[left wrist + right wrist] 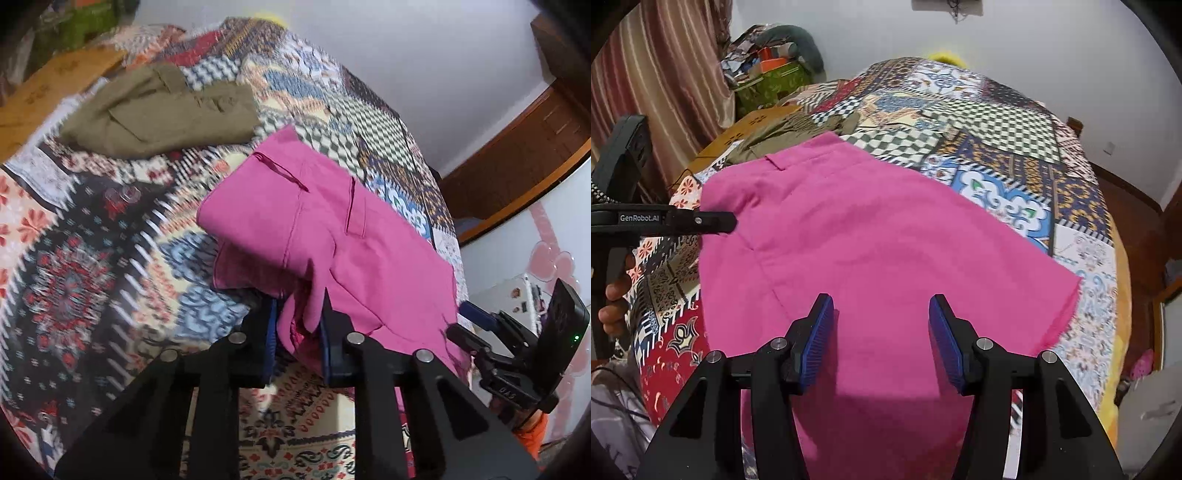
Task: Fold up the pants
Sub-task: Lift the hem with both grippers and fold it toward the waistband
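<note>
Two pairs of pants are counted on one patterned bedspread: one pink, one olive.

The pink pants are spread directly ahead of and beneath the right gripper. Its two blue pads are seen standing apart above the cloth, with nothing pinched between them; the pads are not pressed on the fabric.

In the left wrist view, a bunched fold of the pink pants is seen clamped between the two pads of the left gripper. The jaws are nearly closed on that fold, and the cloth is drawn up from the bedspread at the gripper's tips. The remainder of the garment lies ahead and to the right of this gripper.

The olive pants are found folded, well ahead and to the left of the left gripper, apart from the pink pair. In the right wrist view only an edge of them is visible, beyond the far edge of the pink pair.

In the right wrist view the left gripper is seen to the left, its tip at the pink pair's left edge, with fingers of one hand on its handle.
</note>
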`<state>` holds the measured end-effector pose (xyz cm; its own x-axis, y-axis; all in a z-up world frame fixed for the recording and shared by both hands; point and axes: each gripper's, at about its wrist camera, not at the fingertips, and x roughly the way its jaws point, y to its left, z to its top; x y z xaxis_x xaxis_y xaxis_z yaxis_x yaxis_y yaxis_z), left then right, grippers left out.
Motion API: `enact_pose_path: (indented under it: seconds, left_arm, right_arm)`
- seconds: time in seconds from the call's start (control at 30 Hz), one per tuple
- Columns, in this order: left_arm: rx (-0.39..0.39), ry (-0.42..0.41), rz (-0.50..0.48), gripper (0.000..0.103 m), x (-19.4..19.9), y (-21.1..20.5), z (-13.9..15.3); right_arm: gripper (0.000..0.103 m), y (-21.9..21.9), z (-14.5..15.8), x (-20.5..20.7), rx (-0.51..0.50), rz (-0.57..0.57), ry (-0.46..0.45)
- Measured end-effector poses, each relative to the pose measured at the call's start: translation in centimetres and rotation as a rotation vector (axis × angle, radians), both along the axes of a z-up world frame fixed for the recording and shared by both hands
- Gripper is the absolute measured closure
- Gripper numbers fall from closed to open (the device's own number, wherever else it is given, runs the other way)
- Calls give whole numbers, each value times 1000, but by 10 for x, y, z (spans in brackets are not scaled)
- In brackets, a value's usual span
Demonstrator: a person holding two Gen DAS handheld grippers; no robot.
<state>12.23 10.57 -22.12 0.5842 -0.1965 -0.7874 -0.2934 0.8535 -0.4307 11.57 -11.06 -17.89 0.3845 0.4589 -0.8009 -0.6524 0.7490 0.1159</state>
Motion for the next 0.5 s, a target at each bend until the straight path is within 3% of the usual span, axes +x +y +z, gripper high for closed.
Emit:
enact_pose_path:
  seconds: [0.2,0.5]
  left_arm:
    - [102,-30,97,85,-31,14,10]
    - [373,-129,27,85,-50,-7,40]
  right_arm:
    - [53,-13,0,2,20,-38,23]
    - [53,10,-15,-7,9,26,45]
